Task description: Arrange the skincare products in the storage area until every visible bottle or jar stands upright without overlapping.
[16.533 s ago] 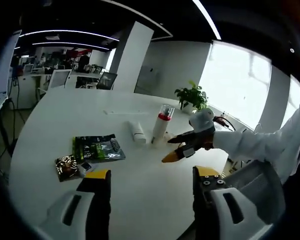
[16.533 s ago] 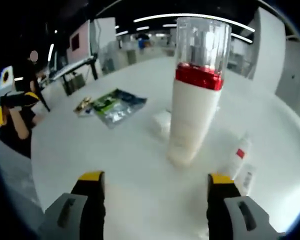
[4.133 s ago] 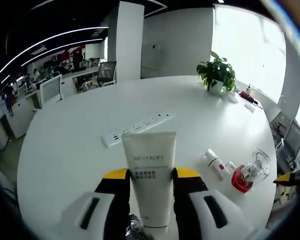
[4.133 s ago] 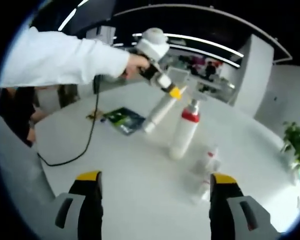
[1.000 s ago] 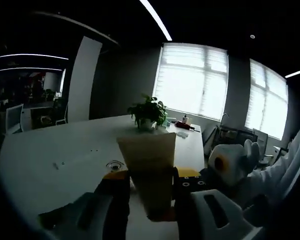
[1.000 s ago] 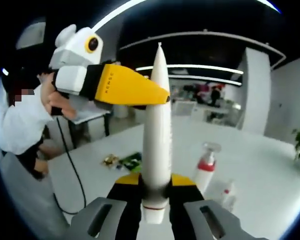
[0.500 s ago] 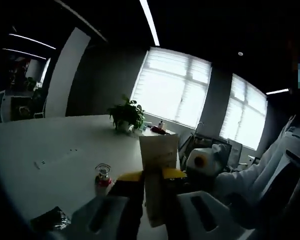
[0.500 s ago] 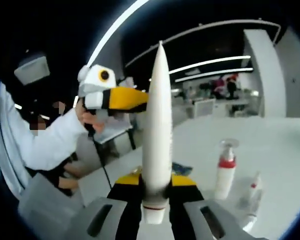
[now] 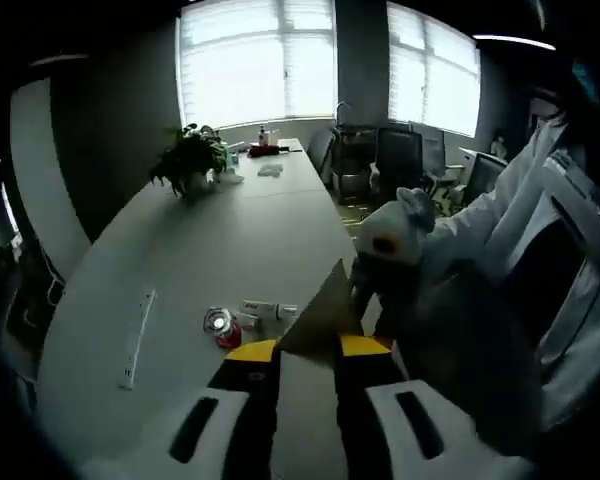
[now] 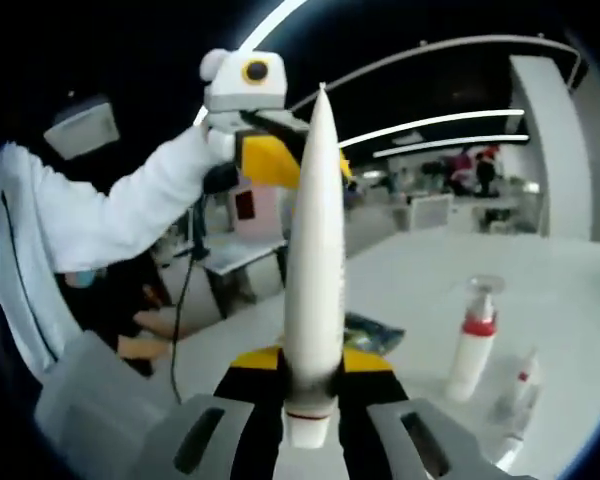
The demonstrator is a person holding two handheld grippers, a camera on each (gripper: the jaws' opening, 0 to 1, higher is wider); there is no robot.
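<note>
Tube point(image 10: 313, 250) has swung upright, both jaws clamping it.

The left gripper view is dim, backlit by bright windows point(image 9: 255, 60) that blow out. In the right gripper view, ceiling light strips point(image 10: 450, 125) glare; edges bend and blur.

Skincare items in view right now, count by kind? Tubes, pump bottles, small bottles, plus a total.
tube: 1
pump bottle: 1
small bottle: 1
Total: 3
</note>
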